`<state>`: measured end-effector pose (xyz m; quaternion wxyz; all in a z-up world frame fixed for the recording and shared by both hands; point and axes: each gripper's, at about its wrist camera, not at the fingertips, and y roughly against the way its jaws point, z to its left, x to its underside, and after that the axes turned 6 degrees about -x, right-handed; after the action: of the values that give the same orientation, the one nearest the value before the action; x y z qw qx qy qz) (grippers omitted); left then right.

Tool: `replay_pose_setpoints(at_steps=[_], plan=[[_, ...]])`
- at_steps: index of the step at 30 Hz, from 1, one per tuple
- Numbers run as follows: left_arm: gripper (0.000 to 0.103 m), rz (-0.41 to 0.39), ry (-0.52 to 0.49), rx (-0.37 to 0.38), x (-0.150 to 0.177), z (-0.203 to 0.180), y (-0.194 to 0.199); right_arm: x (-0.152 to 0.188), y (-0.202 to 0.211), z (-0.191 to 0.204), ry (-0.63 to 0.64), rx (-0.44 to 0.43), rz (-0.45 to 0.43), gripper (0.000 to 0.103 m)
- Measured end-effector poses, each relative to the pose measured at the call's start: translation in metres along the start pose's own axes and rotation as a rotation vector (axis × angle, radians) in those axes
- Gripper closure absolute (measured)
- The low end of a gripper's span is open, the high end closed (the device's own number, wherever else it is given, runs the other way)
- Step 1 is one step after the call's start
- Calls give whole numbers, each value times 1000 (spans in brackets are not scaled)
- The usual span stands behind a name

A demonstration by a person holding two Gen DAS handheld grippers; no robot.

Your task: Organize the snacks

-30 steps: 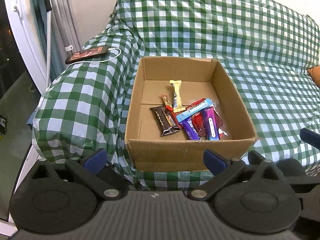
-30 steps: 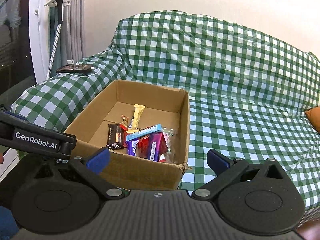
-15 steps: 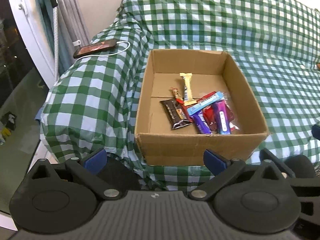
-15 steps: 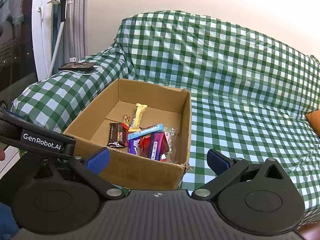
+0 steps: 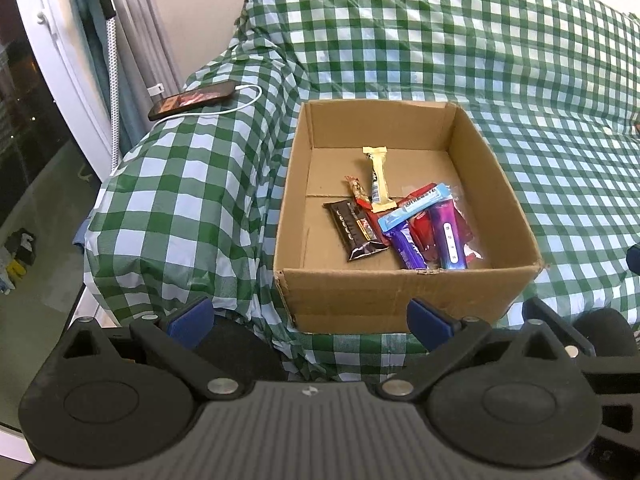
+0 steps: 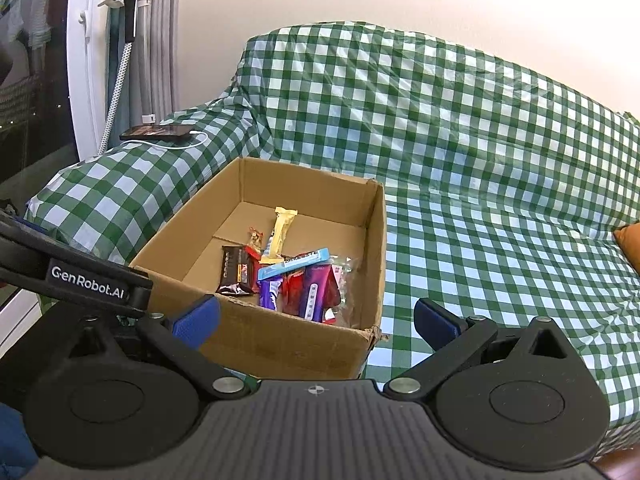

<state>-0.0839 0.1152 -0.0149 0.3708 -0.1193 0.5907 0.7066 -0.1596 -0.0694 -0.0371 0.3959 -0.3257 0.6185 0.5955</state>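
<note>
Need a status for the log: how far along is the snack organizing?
Done: snack bars lie piled in the cardboard box on the checked couch cover. In hand: nothing; left gripper and right gripper have open, empty jaws. Left: no loose snacks visible outside.

Your red packets (image 5: 424,232) lie mostly buried under the purple wrappers (image 5: 446,232) and the light blue bar (image 5: 416,208), so you cannot read what they are. The print on the brown bar (image 5: 356,230) is too small to make out. The near wall of the cardboard box (image 6: 280,340) hides the lower ends of the snacks in the right wrist view. At 3 o'clock there, an orange item (image 6: 629,242) is cut off by the edge. The phone (image 5: 192,100) screen is blurred.
</note>
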Motion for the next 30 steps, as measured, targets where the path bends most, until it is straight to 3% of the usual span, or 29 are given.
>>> replay_pose_setpoints(at_steps=[30], plan=[[0,8,0,3,3,0,-1,0,0,-2,0,-2,0,0]])
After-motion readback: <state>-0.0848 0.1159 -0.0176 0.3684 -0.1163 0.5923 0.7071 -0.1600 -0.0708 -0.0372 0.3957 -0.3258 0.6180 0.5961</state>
